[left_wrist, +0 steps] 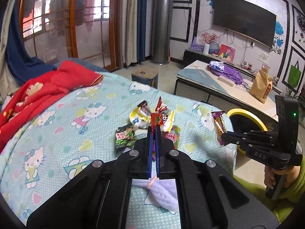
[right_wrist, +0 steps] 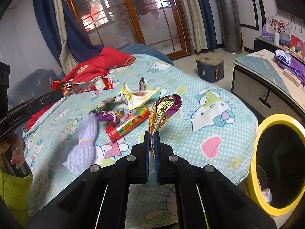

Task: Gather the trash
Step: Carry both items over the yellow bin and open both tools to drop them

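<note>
My left tongs [left_wrist: 154, 128] pinched a red wrapper [left_wrist: 158, 117], lifted clear of the bed [left_wrist: 57, 133]. My right tongs [right_wrist: 152, 133] pinched a purple-and-gold wrapper [right_wrist: 164, 110] above the sheet, near the yellow-rimmed bin [right_wrist: 255, 143]. A yellow wrapper [right_wrist: 135, 97], a candy tube [right_wrist: 127, 124] and other litter lay on the bed between them.

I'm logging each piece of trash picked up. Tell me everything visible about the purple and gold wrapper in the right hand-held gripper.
The crinkled purple and gold foil snack wrapper looks empty and flattened, printed with small text. It stands upright and bent, lifted clear of the bedsheet, its lower end pinched between the closed blue pads of the right hand-held gripper. Nothing else touches it.
</note>
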Tool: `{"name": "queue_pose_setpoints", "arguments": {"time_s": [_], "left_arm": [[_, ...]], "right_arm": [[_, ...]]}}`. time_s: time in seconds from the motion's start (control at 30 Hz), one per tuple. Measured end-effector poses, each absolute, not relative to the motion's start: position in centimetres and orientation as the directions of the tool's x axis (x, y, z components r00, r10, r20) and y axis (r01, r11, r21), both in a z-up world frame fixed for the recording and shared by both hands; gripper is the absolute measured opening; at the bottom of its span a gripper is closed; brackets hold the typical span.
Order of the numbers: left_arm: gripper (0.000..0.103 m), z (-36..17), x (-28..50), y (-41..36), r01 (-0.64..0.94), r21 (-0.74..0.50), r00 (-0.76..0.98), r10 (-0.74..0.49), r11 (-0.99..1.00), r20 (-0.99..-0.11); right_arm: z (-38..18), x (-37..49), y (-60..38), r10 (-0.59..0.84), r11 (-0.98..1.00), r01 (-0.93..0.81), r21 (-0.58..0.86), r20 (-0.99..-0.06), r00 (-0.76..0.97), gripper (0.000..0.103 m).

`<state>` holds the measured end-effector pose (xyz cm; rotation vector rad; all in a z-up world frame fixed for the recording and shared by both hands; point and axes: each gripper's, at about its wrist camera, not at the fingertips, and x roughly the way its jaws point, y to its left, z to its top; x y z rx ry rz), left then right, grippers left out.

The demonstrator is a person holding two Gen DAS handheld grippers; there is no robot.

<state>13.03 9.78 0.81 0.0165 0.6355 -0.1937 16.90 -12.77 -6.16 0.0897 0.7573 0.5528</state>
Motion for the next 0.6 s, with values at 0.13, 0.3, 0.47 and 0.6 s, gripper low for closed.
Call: {"name": "queue_pose_setpoints", "arguments": {"time_s": [0.13, 0.3, 0.47, 0.6], "left_arm": [[0.000, 1.1, 12.7, 8.7, 0.203, -0.048, 0.793, -0.193, 0.978, -0.578], [0.000, 1.0, 12.6, 7.1, 0.233, -0.062, 0.789, -0.226, 0.971, -0.571], [0.000, 0.9, 12.5, 5.8, 0.250, -0.090, 0.789, -0.257, 0.964, -0.558], [0.000, 0.9, 12.3, 4.8, 0.265, -0.104, 0.791, -0.278, 0.958, -0.545]], "right_arm": [[-5.1, 16.7, -13.1, 0.511, 0.853, -0.446, 0.270, -0.609, 0.607, 0.005], [-3.9, 16.4, -13.9, 0.509, 0.856, -0.443, 0.266, -0.587, 0.630, 0.005], [-3.0, 16.0, -15.2, 0.489, 0.869, -0.425, 0.253, -0.570, 0.660, 0.005], [-2.6, 15.6, -16.7, 0.468, 0.881, -0.407, 0.240, -0.561, 0.683, 0.005]]}}
